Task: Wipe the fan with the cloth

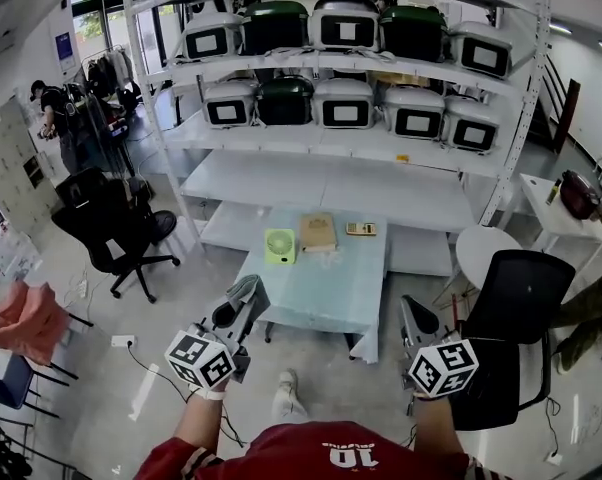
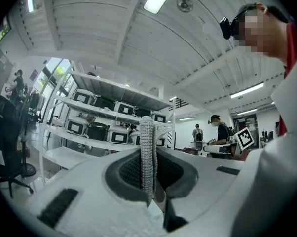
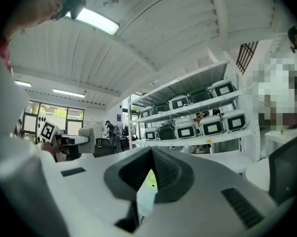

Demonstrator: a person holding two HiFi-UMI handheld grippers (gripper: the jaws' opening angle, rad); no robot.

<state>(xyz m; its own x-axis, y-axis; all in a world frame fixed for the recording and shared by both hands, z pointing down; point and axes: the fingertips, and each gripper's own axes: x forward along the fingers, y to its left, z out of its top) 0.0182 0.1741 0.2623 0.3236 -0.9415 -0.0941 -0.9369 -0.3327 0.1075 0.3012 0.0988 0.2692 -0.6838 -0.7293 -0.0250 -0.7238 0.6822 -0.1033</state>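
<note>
Fan point(image 1: 279, 245) sits at tabletop point(image 1: 331, 288)'s far-left corner, well apart from you. L hand-held gripper point(image 1: 239, 308) clamps grey cloth point(image 1: 243, 288); R hand-held gripper point(image 1: 414, 318) closed, empty. Approach first, then press a free fold vs. its face, R steadying it so it won't tip.

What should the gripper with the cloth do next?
Probably reach forward toward the green fan. The left gripper is shut on the grey cloth, but it hangs short of the table, and the fan stands at the far side.
</note>
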